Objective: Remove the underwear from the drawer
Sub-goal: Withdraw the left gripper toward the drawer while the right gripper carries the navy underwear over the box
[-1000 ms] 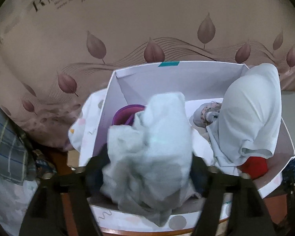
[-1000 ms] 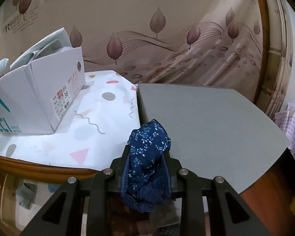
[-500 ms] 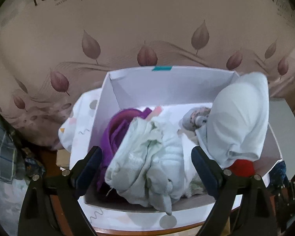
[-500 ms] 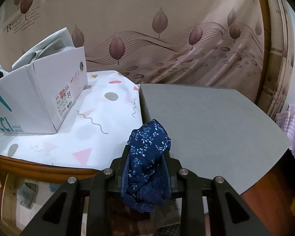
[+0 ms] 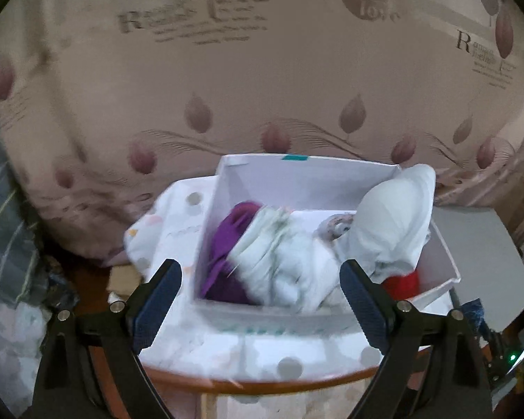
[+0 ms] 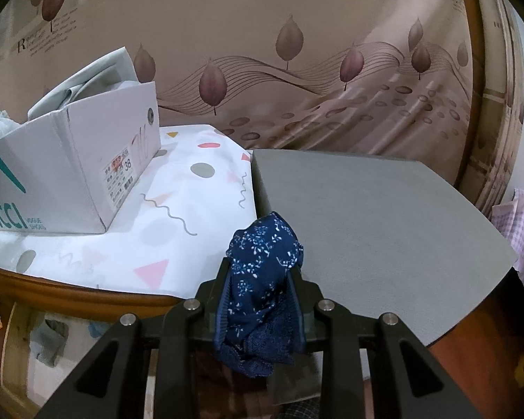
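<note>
Already the right gripper (image 6: 262, 279) is clamped on navy underwear (image 6: 262, 276) beside the box (image 5: 297, 178), while the left gripper (image 5: 260, 279), wide and empty, faces garments left inside.

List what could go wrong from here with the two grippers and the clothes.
The navy floral underwear in the right gripper hangs over the edge of the gray board; released here, it might drop to the floor. The open left gripper holds nothing, so the pale bundle remains in the white box.
</note>
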The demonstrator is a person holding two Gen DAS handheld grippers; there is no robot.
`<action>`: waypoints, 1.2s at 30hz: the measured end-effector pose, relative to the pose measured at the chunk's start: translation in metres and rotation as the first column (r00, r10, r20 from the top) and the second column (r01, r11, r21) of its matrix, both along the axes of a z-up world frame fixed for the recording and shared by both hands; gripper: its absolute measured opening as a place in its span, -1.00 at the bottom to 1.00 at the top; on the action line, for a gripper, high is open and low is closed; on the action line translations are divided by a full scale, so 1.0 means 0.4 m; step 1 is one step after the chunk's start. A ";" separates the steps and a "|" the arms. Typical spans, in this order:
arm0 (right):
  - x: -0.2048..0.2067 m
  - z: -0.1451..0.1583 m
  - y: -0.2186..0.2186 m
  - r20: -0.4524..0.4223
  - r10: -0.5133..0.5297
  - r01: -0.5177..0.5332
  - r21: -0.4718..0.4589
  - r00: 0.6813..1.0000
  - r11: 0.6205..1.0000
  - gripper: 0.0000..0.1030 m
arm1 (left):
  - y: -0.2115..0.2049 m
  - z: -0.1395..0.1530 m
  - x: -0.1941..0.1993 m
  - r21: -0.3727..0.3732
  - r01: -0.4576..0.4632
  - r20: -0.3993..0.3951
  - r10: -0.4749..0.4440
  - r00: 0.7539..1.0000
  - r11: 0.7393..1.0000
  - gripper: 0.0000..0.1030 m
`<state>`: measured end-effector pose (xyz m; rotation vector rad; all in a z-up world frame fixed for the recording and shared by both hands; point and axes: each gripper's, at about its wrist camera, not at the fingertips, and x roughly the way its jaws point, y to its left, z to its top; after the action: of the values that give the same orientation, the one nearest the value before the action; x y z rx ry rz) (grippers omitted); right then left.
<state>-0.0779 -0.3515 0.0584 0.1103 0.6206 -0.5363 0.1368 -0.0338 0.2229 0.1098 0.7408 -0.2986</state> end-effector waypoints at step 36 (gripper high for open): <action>0.073 0.298 0.180 0.055 0.263 -0.260 -0.066 0.963 0.963 -0.44 | 0.337 -0.459 -0.202 0.125 -0.394 -0.036 0.401 0.915 0.910 0.77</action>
<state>-0.0488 -0.2796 0.1775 -0.0108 0.5470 -0.2933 0.0561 0.1008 0.0395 0.0560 0.8222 0.1328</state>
